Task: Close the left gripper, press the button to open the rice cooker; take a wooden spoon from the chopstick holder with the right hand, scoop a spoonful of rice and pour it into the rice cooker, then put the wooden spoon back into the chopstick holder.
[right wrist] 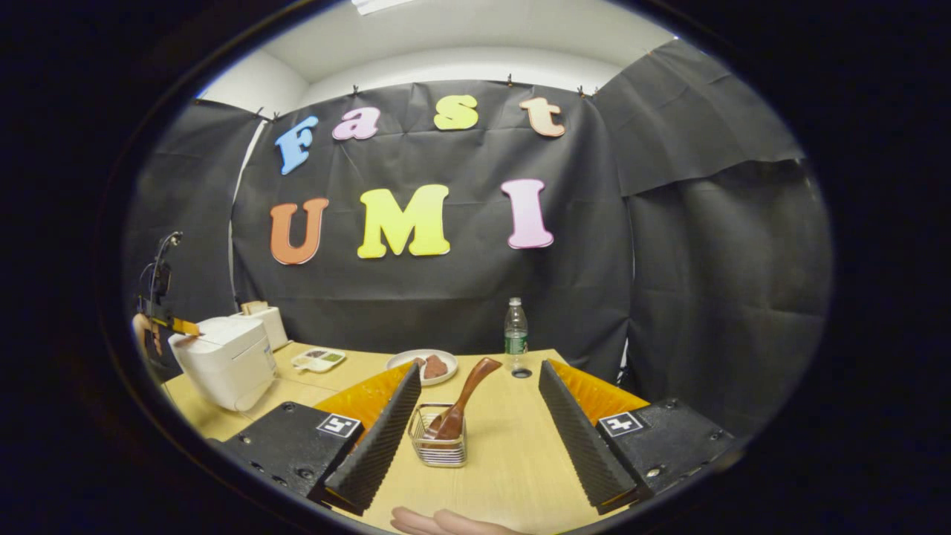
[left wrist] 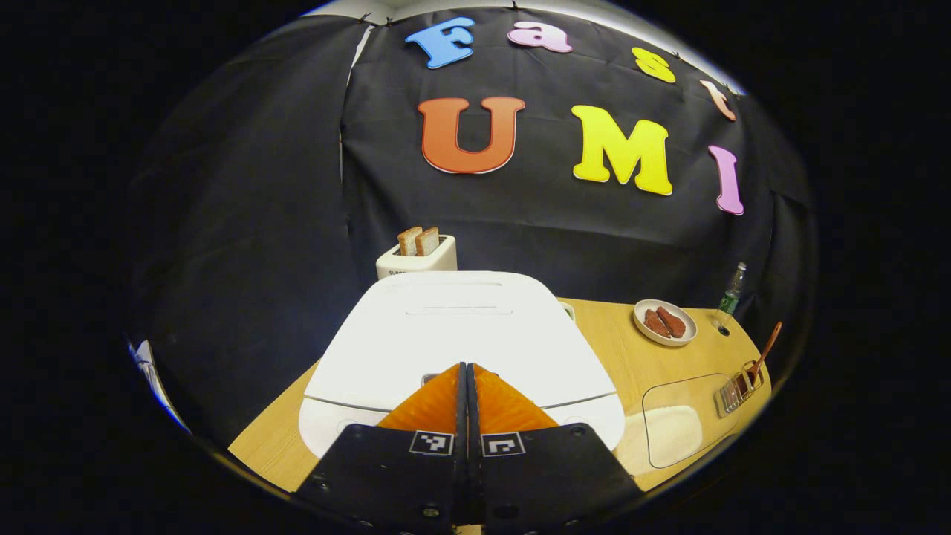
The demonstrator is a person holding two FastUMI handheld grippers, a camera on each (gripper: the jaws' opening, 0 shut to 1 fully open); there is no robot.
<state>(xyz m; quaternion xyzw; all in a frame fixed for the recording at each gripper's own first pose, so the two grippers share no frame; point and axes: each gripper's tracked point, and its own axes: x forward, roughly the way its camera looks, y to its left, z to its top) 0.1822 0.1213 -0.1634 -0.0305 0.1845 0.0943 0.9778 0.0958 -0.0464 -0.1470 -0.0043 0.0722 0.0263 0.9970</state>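
The white rice cooker stands right in front of me with its lid down. My left gripper is shut with nothing in it, its tips resting over the front of the lid by the button. In the right gripper view the same cooker sits at the far left with the left gripper at its top. A wooden spoon leans in the wire chopstick holder between the spread fingers of my open right gripper. The clear rice container lies to the right of the cooker, near the holder.
A toaster with bread stands behind the cooker. A plate of reddish food and a water bottle stand at the back of the wooden table. A small tray lies near the cooker. A hand shows at the bottom edge.
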